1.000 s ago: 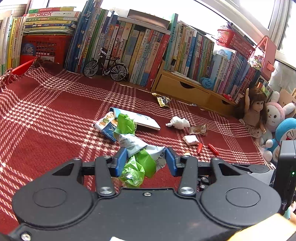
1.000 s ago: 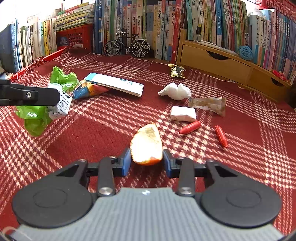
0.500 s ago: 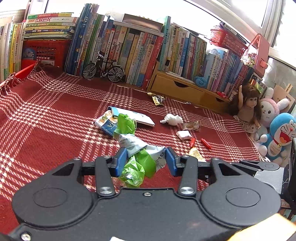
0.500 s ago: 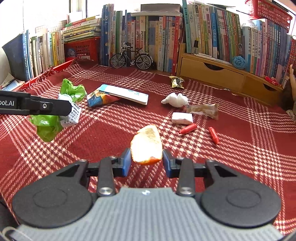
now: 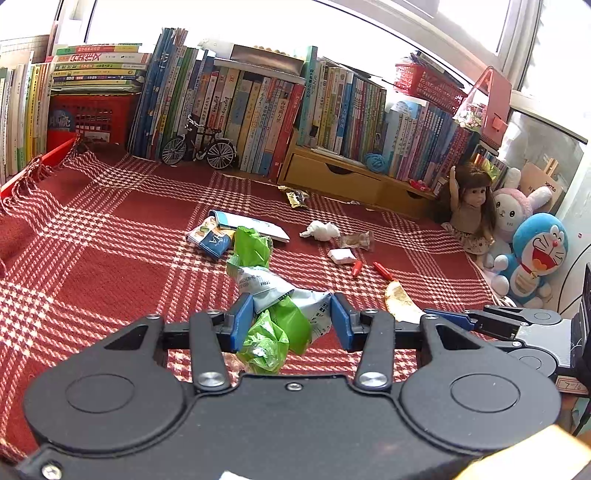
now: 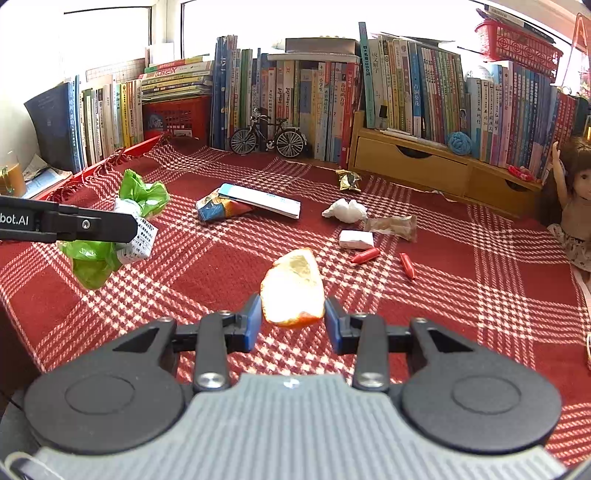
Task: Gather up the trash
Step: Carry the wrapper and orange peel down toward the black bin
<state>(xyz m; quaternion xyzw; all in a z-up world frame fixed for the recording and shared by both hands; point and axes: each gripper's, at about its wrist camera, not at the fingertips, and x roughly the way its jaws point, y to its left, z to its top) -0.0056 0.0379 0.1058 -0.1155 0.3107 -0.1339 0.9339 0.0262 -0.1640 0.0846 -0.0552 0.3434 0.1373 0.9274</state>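
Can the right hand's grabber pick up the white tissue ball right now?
Probably not yet. The right gripper already has an orange peel between its fingers, so there's no room. The crumpled tissue lies uncovered on the red checked cloth, farther off.

Daylight enters through the windows [image 5: 461,22] behind the row of books [image 6: 406,85] and blows out to pure white in both views. The red plaid cloth [image 5: 110,258] is evenly and brightly lit, with only soft, short shadows under the litter. Focus is sharp across the scene. Fisheye distortion bends the book spines and window frame outward, and the frame corners vignette to black.
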